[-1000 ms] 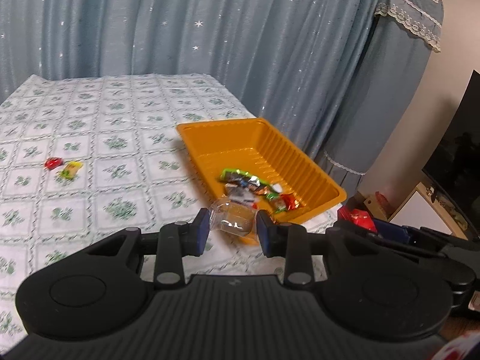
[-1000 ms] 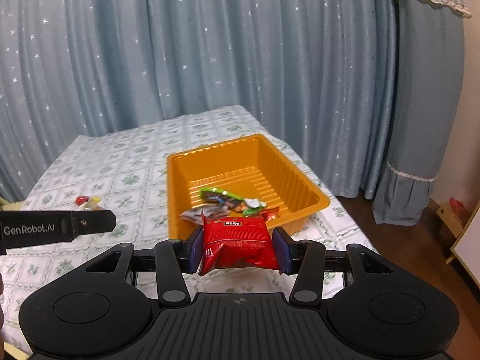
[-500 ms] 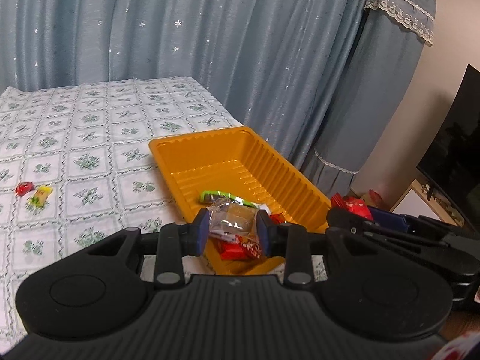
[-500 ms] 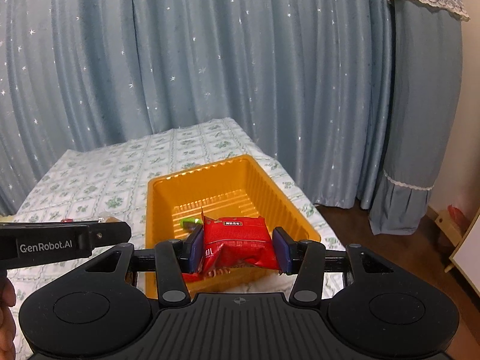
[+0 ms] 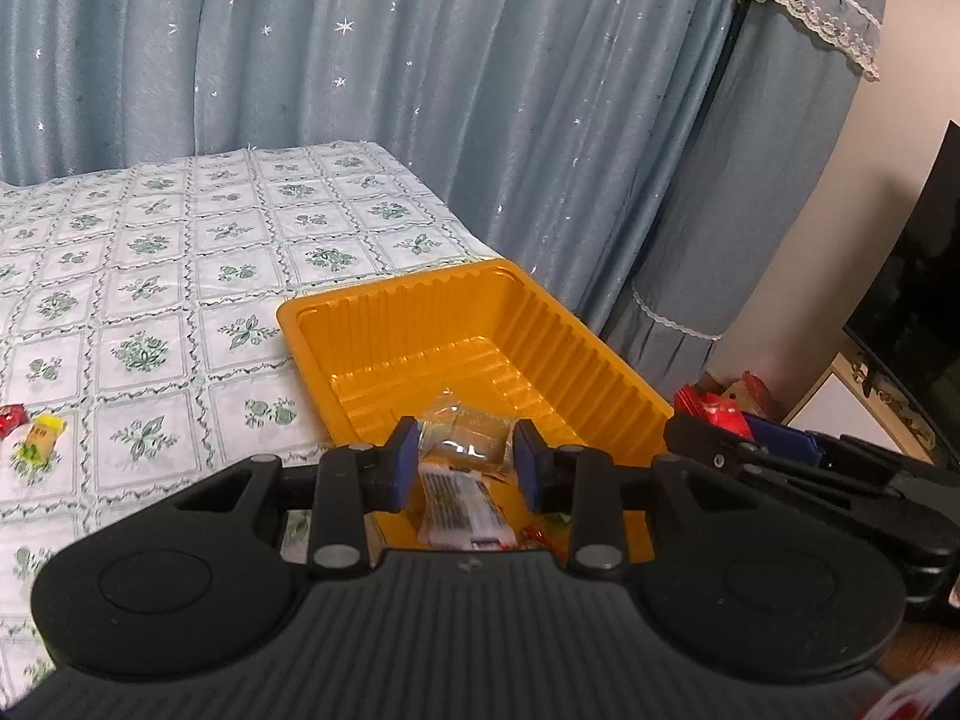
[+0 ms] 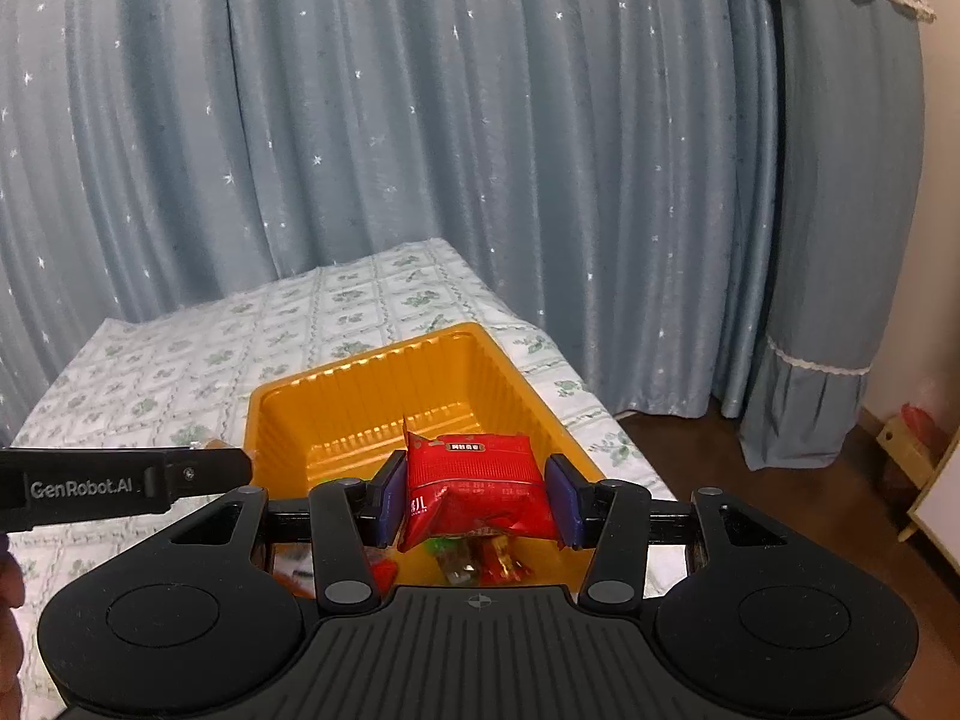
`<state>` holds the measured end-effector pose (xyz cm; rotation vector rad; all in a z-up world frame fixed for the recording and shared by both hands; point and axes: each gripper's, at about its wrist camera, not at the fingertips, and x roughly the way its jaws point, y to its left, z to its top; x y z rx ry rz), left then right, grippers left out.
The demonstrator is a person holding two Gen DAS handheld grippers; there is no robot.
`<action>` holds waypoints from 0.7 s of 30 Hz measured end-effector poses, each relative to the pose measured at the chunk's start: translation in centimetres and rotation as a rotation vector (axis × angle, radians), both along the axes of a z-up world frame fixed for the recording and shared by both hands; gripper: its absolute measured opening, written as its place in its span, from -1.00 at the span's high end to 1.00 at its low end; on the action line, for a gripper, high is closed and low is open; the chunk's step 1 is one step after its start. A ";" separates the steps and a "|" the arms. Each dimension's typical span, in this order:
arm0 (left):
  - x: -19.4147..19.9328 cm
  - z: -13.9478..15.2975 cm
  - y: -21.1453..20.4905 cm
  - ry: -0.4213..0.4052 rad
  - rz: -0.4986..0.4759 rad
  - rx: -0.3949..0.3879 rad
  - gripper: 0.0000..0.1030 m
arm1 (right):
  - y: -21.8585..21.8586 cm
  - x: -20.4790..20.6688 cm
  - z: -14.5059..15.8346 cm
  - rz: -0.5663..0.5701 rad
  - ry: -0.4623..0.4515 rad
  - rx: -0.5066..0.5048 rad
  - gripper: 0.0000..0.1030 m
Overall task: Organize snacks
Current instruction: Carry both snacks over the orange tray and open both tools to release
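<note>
2 handheld grippers hover side by side over an orange ribbed plastic tray that sits at the right edge of a tabletop covered in a green-and-white floral cloth, with blue star-print curtains behind.

The left gripper has its jaws narrowly set, pinching a small clear-wrapped brown snack above the tray's near end. The wrapper looks thin, crinkly and slick, and the piece inside probably crumbles, so a light pinch across the middle suits it.

The right gripper has its jaws a bit wider, clamped on the 2 sides of a puffy red snack packet, also above the tray. It seems light, air-filled and soft, so it gives under pressure and may slip; the flat sides are the sensible hold.

Several wrapped candies already lie in the tray. 2 more, a red candy and a yellow candy, remain on the cloth at far left.
</note>
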<state>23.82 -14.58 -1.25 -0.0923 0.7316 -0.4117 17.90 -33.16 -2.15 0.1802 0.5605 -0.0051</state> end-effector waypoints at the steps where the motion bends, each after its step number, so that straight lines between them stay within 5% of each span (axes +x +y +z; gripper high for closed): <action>1: 0.5 -0.1 -0.1 0.002 -0.001 0.003 0.41 | 0.0 0.4 -0.2 -0.001 0.003 0.004 0.05; 21: 5.0 -3.1 -0.9 0.053 -0.034 0.022 0.39 | -0.7 3.4 -2.6 -0.020 0.025 0.034 0.06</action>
